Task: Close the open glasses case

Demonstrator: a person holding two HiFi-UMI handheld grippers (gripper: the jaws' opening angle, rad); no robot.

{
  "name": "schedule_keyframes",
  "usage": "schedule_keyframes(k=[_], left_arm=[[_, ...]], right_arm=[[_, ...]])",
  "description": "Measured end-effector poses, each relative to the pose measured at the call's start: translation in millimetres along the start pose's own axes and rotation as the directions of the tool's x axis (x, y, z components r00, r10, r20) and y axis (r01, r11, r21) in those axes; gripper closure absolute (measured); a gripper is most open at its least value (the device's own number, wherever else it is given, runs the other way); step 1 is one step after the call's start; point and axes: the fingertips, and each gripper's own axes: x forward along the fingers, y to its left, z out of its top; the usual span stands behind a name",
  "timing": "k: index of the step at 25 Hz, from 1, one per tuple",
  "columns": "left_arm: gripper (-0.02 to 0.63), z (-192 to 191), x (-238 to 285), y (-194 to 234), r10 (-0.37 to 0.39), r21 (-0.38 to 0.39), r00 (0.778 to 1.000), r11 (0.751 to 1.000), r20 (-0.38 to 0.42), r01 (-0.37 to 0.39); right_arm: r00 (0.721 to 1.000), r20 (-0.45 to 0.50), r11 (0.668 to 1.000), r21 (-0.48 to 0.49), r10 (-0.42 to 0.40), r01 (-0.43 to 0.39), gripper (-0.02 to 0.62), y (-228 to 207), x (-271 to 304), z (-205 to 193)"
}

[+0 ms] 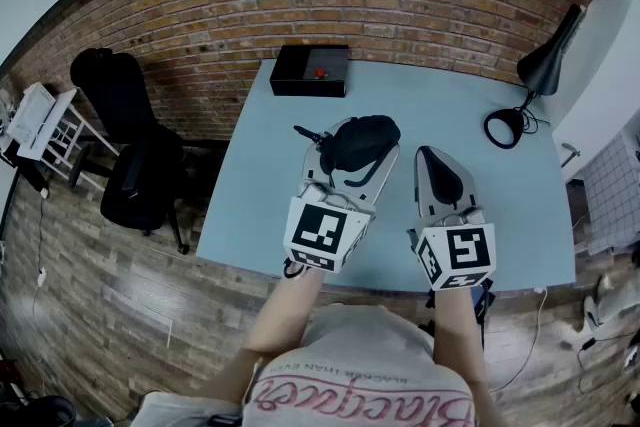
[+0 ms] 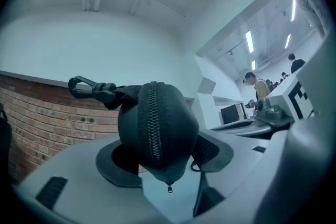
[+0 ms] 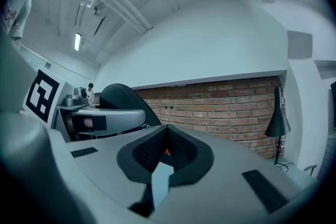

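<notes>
Holding the glasses case in the left hand-held gripper, with wide-set jaws pressing its rounded sides, above the near middle of the tabletop; not managing to tell whether raised clear of it. Seeing, in the left gripper view, the zipper running shut down the whole facing edge, teeth meshed, with the zipper pull dangling at the low end and the carabiner clip sticking out to the left. Holding the right hand-held gripper just beside, apart from the case, jaws pressed together on nothing. Judging the closing as done or very nearly so: finding no gap along the seam in view, though not seeing the far side. Judging what is left as slight: perhaps checking the hidden stretch of zipper, then setting the case down and letting go. Leaving the black box and the lamp at the far edge untouched.
</notes>
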Motion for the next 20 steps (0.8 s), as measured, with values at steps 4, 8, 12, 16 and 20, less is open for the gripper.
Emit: schedule_keyframes(k=[4,8,12,16,20], left_arm=[[0.333,2.2,3.5,-1.6,-0.003,-0.008,1.0,1.0,0.001,0.003],[0.333,-0.4,4.9,-3.3,-0.007,-0.008,1.0,1.0,-0.008,0.007],[0.333,-0.7,4.1,-3.1,-0.008,-0.009,1.0,1.0,-0.01,0.008],[0.333,-0.4,5.4,-4.8,-0.038,-0.062,0.999,0.997,-0.014,0.037],[0.333,2.1,3.9,-3.8,-0.085,-0.169,0.996,0.982,-0.01,0.083]], right_arm=[[1.0,-0.008,1.0,0.0,0.007,-0.007,0.577,-1.1,0.6,-1.5],[1.0,-0.007,1.0,0.009,-0.006,0.006,0.577,-5.7,1.9,-2.3],[1.0,-0.01,1.0,0.001,0.004,-0.004,0.575,-3.3,2.8,-4.4],[1.0,-0.01,1.0,0.008,0.013,-0.013,0.575,-2.8,2.7,-4.8],[1.0,-0.012,1.0,0.009,0.012,-0.011,0.575,-4.3,-0.2,-4.1]])
